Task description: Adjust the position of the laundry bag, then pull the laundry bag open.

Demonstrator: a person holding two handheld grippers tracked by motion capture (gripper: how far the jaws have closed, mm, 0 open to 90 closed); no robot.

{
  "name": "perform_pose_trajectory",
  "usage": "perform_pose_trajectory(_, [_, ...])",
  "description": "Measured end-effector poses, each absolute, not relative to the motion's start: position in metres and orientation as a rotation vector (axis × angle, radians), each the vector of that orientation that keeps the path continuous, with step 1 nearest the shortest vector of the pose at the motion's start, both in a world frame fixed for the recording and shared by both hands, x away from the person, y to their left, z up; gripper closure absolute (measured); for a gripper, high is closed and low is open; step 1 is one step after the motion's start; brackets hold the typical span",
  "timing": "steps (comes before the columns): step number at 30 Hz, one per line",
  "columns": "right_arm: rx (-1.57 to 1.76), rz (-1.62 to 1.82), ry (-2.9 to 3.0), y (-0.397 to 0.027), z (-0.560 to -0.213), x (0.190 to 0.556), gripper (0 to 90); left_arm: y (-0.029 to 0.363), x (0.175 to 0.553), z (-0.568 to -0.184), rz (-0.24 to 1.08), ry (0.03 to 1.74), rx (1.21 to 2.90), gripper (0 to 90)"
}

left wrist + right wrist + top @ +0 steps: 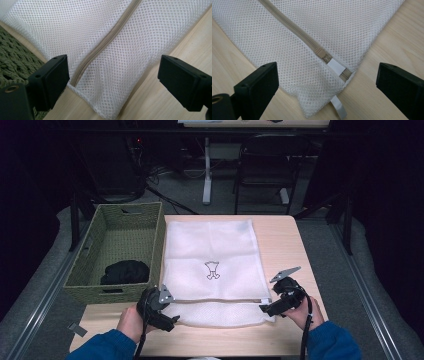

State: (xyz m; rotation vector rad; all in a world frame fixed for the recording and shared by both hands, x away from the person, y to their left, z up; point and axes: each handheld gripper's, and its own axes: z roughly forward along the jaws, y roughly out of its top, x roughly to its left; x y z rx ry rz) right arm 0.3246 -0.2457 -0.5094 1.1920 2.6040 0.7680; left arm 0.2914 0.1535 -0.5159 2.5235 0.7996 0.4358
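A white mesh laundry bag (210,265) lies flat on the wooden table (285,245), a small printed figure at its middle. Its beige zipper (105,42) runs along the near edge; the zipper pull (319,52) sits beside a white tab near the right corner. My left gripper (167,317) hovers at the bag's near left corner, jaws wide apart, nothing between the pads (56,80). My right gripper (267,307) hangs over the near right corner (322,100), also open and empty.
A green woven basket (90,265) stands at the left of the table, a black garment (125,271) inside it. Bare wood shows right of the bag and along the front edge. A chair and table legs stand beyond.
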Motion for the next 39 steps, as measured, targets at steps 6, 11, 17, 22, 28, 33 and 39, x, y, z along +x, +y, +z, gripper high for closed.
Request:
perform_pose_trajectory(6, [1.186,0.779,2.59,-0.246,-0.509,0.326,5.5,0.155,0.29,-0.514,0.436,0.794,2.507,10.4])
perform_pose_trajectory(11, [1.192,0.775,2.602,-0.247,-0.512,0.326,7.9,0.153,0.29,-0.514,0.434,0.786,2.502,9.3])
perform_pose_trajectory(17, [1.23,0.765,2.605,-0.247,-0.514,0.331,12.3,0.153,0.292,-0.516,0.431,0.794,2.504,7.3])
perform_pose_trajectory(22, [1.257,0.751,2.61,-0.249,-0.518,0.334,14.1,0.152,0.291,-0.516,0.431,0.787,2.5,6.8])
perform_pose_trajectory(28, [1.367,0.758,2.612,-0.256,-0.524,0.341,19.2,0.149,0.292,-0.518,0.425,0.771,2.516,6.5])
perform_pose_trajectory(33, [1.407,0.74,2.61,-0.257,-0.529,0.347,23.7,0.148,0.292,-0.518,0.422,0.77,2.517,6.7])
perform_pose_trajectory(39, [1.418,0.705,2.633,-0.253,-0.537,0.353,29.8,0.147,0.292,-0.519,0.433,0.763,2.52,6.8])
